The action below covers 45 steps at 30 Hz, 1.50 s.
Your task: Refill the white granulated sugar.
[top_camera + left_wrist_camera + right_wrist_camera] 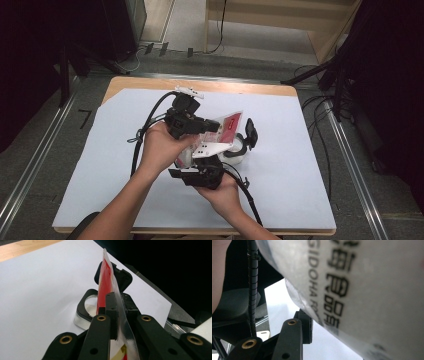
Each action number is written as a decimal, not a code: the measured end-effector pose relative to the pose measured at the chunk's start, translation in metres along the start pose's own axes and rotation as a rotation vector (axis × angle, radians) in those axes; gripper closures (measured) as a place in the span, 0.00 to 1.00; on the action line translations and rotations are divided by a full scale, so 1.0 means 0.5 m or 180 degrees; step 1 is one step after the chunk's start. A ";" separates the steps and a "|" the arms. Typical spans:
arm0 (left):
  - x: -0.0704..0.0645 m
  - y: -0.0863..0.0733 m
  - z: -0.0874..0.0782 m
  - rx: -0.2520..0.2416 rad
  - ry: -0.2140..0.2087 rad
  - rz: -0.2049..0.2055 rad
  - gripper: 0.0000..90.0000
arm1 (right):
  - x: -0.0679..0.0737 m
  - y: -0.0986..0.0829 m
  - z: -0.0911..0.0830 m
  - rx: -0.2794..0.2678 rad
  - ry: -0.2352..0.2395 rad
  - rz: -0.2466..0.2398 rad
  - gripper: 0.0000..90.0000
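In the high view, a red and white packet (227,127) sits just right of the frame's centre, held above the white sheet (300,165) that covers the desk (150,84). The left claw (212,126) comes in from the left and meets the packet's left edge. The left hand (159,145) wraps its black body from below, with the forearm rising from the lower left. The right claw (202,161) lies just under the packet, pointing up the frame. The right hand (225,192) grips it from beneath, wrist bent back toward the bottom edge. A clear container (239,150) with a black flip lid (251,132) stands on the sheet just right of the packet, lid open and upright.

In the left gripper view, the packet (106,285) stands edge-on in the centre, rising out of the left claw (120,312). Its jaws are drawn narrow and pinch the packet's clear lower seam between them. Behind it, the container (85,312) with its black rim rests on the sheet (37,302), its lid (122,277) tipped up past the packet.

In the right gripper view, the packet's (367,297) printed white face spreads across the right and top, very close. One black jaw of the right claw rises at lower centre, beside the packet's edge. The other jaw is hidden behind the packet, so I cannot tell whether this claw grips it.
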<state>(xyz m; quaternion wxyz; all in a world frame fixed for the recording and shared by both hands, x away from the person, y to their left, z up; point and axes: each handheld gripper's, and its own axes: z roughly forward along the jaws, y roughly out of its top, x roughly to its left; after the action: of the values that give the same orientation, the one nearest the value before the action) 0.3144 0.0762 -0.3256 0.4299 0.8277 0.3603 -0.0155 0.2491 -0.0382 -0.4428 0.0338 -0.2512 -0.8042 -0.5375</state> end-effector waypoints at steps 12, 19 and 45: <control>-0.005 0.004 0.000 -0.0027 -0.0008 -0.0010 0.96 | 0.001 0.003 -0.003 -0.0037 0.0000 0.0021 0.73; -0.007 0.004 -0.003 -0.0046 -0.0006 -0.0014 0.96 | 0.004 0.006 -0.006 -0.0050 -0.0011 0.0005 0.73; -0.007 0.011 0.001 -0.0056 -0.0018 0.0005 0.96 | 0.002 0.010 -0.010 -0.0075 -0.0005 0.0024 0.74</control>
<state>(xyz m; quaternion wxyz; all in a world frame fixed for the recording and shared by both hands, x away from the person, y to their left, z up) 0.3153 0.0717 -0.3211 0.4383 0.8241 0.3585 -0.0144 0.2493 -0.0409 -0.4361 0.0323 -0.2550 -0.7969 -0.5467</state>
